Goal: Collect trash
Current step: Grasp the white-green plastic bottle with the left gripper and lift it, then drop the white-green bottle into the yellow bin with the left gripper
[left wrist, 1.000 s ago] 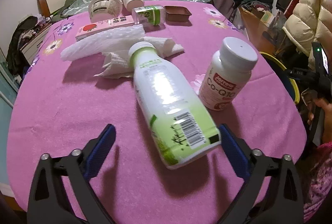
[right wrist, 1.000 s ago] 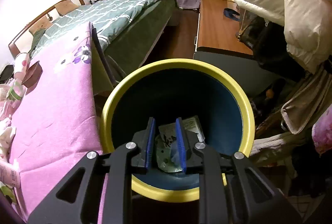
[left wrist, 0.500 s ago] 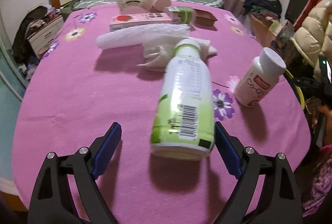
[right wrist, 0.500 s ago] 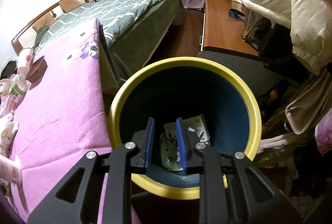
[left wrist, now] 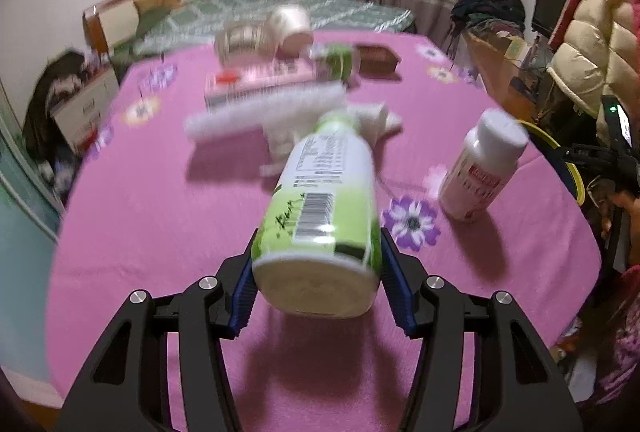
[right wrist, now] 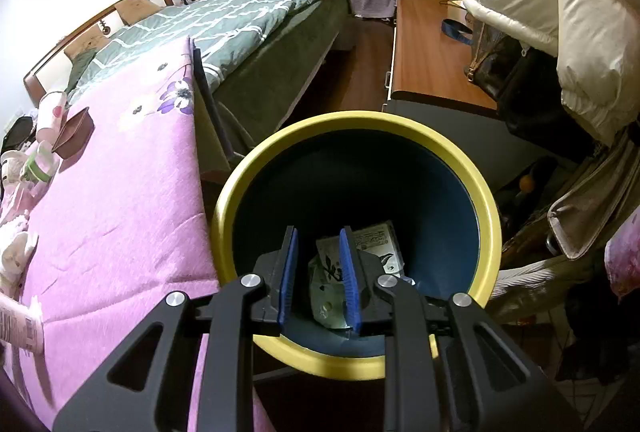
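Left tongs [left wrist: 318,290]: just closed on the base of the bottle [left wrist: 324,207], near the counter [left wrist: 160,232] front edge | right tongs [right wrist: 316,274]: still empty, slightly apart, over the bin [right wrist: 486,199] | next, probably: bottle to bin.

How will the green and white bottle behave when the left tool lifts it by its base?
The bottle looks smooth and glossy, so it may slip between the left tool pads. Held only near its base, its long body will probably droop. Round, it would likely roll if dropped.
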`<state>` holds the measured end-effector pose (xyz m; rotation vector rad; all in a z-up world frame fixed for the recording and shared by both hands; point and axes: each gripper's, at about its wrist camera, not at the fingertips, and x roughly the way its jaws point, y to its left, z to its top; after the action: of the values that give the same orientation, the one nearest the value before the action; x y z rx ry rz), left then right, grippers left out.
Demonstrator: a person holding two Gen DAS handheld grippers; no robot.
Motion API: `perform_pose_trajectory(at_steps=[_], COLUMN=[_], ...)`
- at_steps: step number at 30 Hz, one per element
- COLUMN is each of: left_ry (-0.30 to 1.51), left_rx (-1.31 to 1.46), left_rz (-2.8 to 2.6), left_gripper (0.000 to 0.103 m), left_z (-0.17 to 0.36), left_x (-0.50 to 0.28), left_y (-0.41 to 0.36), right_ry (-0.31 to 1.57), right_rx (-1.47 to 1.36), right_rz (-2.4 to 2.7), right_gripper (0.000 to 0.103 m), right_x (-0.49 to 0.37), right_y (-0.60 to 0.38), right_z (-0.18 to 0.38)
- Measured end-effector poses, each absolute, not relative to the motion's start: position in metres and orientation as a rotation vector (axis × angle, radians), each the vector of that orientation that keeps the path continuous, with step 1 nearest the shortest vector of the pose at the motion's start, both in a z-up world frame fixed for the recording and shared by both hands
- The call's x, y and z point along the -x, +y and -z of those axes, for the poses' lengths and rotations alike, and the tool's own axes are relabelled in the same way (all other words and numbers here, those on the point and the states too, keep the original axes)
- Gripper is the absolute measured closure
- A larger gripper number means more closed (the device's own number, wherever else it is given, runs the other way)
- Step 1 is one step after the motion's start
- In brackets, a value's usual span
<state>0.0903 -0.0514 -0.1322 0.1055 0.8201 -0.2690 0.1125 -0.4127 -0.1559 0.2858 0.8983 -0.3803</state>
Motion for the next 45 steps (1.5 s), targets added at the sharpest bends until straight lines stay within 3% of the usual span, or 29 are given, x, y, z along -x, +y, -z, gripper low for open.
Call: perform_pose_trajectory(at_steps=[10, 33, 45], left_ry=[0.653, 0.608, 0.508], left_rx=[-0.152, -0.154, -0.163], left_rz=[0.208, 0.197, 0.363], left_gripper=[0.050, 0.051, 0.051], left_z=[0.070, 0.032, -0.036], left_x=[-0.113, -0.143, -0.136], left_y=[-0.046, -0.044, -0.110], right_ry=[0.896, 0.886, 0.834], right_rx=[-0.283, -0.274, -0.291], right_rz=[0.378, 0.360, 0.375], right_gripper=[0.082, 0.082, 0.082], right_x=[-0.112, -0.105, -0.082], right_y=[-0.412, -0.412, -0.423], right_z=[0.155, 0.147, 0.132])
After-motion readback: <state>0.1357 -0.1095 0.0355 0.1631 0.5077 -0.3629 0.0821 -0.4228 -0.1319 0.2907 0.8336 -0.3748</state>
